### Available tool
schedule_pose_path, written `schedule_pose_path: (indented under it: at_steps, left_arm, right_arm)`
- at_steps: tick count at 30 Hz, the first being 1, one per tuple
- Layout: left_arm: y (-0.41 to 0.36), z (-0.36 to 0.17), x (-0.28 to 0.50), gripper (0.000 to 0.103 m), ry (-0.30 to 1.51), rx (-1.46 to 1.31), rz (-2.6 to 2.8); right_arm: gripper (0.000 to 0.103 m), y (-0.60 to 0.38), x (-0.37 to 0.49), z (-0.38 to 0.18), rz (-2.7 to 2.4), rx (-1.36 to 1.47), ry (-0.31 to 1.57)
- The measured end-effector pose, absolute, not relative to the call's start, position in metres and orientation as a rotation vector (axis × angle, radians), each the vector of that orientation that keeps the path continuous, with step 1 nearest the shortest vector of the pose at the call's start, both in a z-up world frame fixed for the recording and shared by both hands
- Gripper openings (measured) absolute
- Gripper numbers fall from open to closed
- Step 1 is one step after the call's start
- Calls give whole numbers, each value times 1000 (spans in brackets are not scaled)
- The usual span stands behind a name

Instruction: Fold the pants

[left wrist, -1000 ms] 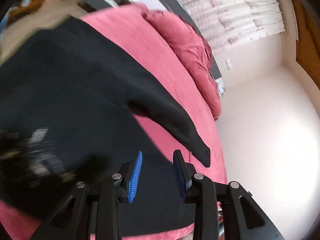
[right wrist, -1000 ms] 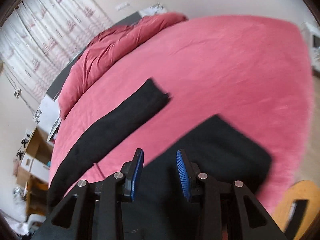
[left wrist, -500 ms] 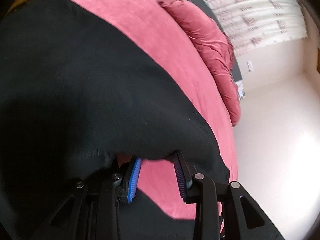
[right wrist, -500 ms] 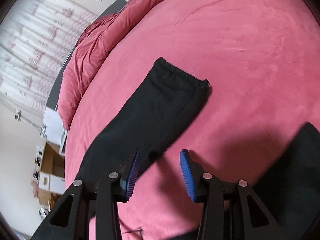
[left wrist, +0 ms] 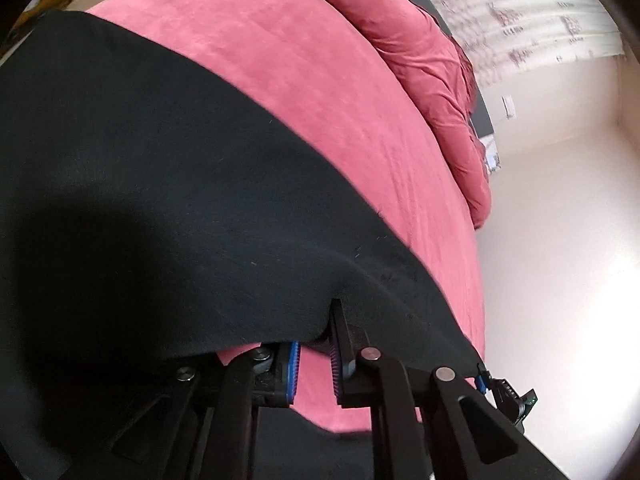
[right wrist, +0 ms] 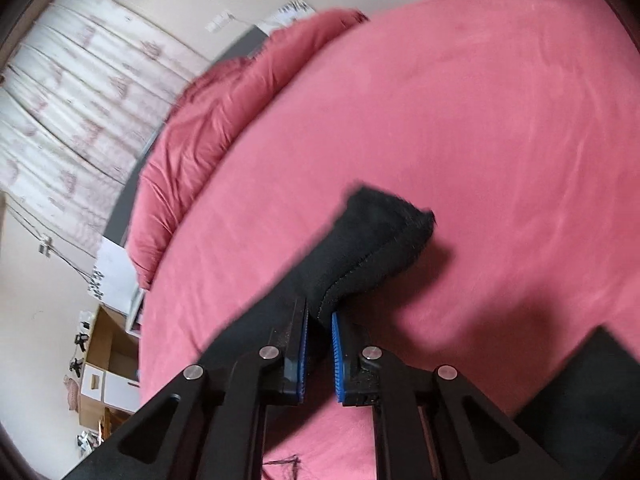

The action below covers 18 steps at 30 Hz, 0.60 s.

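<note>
Black pants (left wrist: 168,184) lie spread on a pink bed (left wrist: 328,80). In the left wrist view my left gripper (left wrist: 314,354) is shut on the edge of one pant leg, and the fabric drapes over the fingers and hides their tips. In the right wrist view my right gripper (right wrist: 319,344) is shut on the side edge of the same pant leg (right wrist: 360,256), just below its cuffed end (right wrist: 394,210), which is raised a little off the bed. Another part of the pants (right wrist: 588,392) lies at the lower right.
A rumpled pink duvet (left wrist: 432,76) is heaped along the head of the bed, also in the right wrist view (right wrist: 224,120). Patterned curtains (right wrist: 68,92) hang behind it. Wooden shelves and boxes (right wrist: 100,376) stand beside the bed. Pale floor (left wrist: 560,240) borders the bed's right edge.
Both grippers moved forward and down onto the pant leg and closed from open to gripping it. The leg's cuff end has lifted and bunched in the right wrist view.
</note>
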State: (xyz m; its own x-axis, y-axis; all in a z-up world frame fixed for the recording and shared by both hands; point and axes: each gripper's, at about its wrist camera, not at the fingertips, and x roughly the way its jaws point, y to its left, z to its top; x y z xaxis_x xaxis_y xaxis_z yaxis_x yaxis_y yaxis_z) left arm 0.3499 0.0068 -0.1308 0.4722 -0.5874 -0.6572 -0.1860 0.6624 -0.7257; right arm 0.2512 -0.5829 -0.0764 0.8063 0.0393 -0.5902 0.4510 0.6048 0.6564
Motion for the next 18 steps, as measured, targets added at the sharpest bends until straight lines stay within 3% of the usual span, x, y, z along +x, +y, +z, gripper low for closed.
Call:
schedule_pose_path:
  at_steps: [4, 10, 13, 16, 18]
  left_arm:
    - [2, -138, 346, 13, 1161, -853, -314]
    - [-10, -166, 333, 20, 1245, -722, -297]
    - [-8, -161, 321, 26, 1216, -685, -324]
    - [-5, -156, 303, 28, 1196, -610, -356]
    - [-2, -153, 291, 28, 1177, -596, -387]
  right_arm:
    - [10, -591, 232, -66, -286, 859, 620]
    - [11, -592, 219, -119, -379, 850, 782]
    - [17, -593, 211, -141, -404, 866, 831]
    - [27, -587, 199, -137, -420, 800, 815]
    - [29, -581, 195, -128, -441, 704, 835]
